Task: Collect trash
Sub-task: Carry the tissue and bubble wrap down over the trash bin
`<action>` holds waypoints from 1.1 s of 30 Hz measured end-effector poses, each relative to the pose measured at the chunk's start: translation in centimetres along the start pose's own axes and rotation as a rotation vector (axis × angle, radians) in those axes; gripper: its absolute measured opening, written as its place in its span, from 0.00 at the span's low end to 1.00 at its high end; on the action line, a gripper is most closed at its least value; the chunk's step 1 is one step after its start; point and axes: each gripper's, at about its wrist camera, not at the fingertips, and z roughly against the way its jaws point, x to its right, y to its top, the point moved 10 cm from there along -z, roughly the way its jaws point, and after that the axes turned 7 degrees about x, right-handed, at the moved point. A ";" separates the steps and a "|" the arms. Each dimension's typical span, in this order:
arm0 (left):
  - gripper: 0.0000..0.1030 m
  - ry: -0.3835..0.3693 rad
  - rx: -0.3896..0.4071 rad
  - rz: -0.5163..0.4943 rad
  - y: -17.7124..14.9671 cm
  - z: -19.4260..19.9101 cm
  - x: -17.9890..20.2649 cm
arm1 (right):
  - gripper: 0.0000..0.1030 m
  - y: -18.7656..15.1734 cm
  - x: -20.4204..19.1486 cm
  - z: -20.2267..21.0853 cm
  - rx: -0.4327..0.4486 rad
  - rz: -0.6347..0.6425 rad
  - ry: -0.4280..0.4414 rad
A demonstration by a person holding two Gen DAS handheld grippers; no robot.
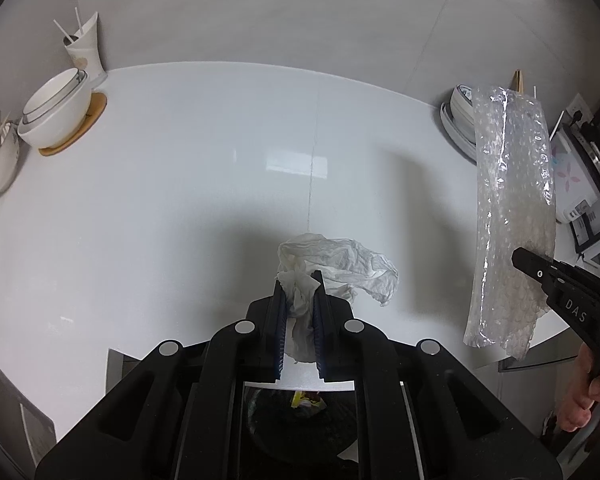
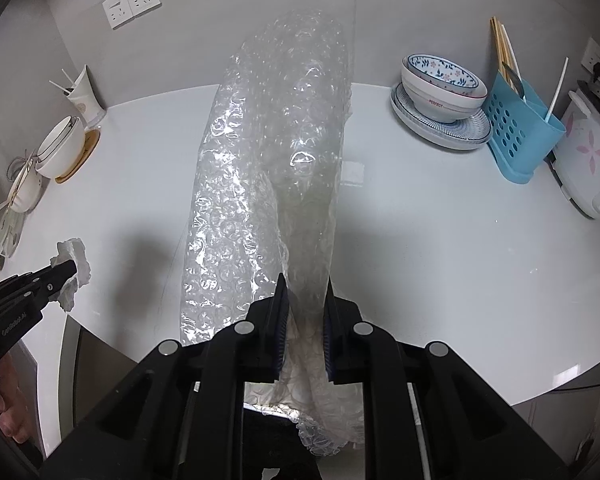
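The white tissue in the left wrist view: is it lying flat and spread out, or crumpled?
Crumpled. The white tissue is bunched and creased, pinched between the fingers of the left tool above the table.

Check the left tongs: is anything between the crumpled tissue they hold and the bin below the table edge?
Nothing visible. The left tongs grip the crumpled tissue above the table's near edge; the dark bin sits open directly below, past the edge.

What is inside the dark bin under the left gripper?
Inside the bin, only a yellow and white wrapper scrap shows. The left gripper, holding the tissue, covers the rest.
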 end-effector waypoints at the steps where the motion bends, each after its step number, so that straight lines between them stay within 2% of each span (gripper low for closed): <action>1: 0.10 -0.001 0.001 0.001 -0.2 0.2 0.1 | 0.13 -0.2 0.0 0.2 0.002 0.004 0.001; 12: 0.10 0.000 0.017 0.025 -2.2 1.4 -0.6 | 0.14 -2.8 -0.1 3.2 0.018 0.025 0.052; 28: 0.10 0.000 0.043 0.058 -7.4 2.4 -1.5 | 0.13 -10.4 -2.5 6.2 0.002 0.138 0.153; 33: 0.10 0.012 0.025 0.074 -10.2 1.8 -1.8 | 0.13 -12.9 -2.5 6.1 -0.016 0.166 0.184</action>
